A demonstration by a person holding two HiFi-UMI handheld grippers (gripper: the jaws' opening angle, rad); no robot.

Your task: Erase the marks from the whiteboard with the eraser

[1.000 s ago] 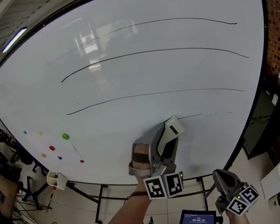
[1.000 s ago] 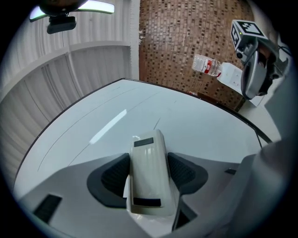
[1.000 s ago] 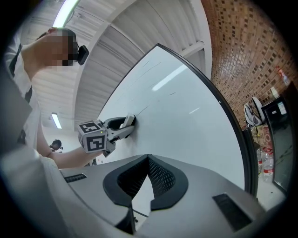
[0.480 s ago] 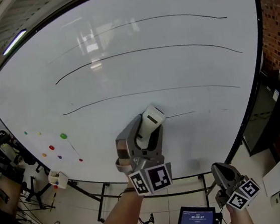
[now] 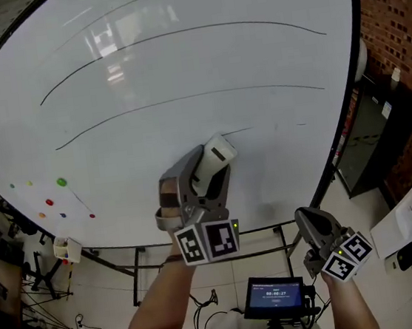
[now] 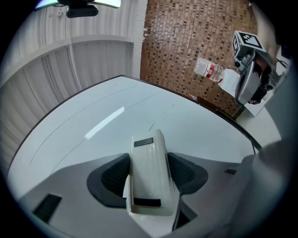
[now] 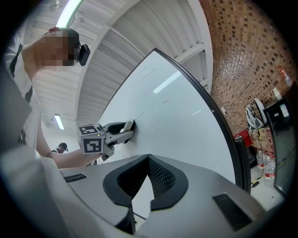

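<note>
Held in the left gripper (image 5: 206,173): the eraser (image 6: 148,162), its pale plastic body pinched by the long sides between the two dark pads. Front end jutting past the jaw tips and seemingly pressed against the whiteboard (image 5: 178,59).

Looks light, hard-shelled and smooth, so likely to slip or twist between the pads under sideways drag. Best taken mid-length across the narrow width, as here, with the soft wiping face turned toward the board. Probably needs only a modest squeeze, plus a steady push into the surface to keep the face flat.

Just ahead of the jaw tips, a short stub of black line (image 5: 236,130). Farther beyond, three long lines (image 5: 183,99) not yet wiped.

Jaws of the right gripper (image 7: 148,179) pressed together on nothing, held low and well apart from the left jaws, with only bare board past their tips.
</note>
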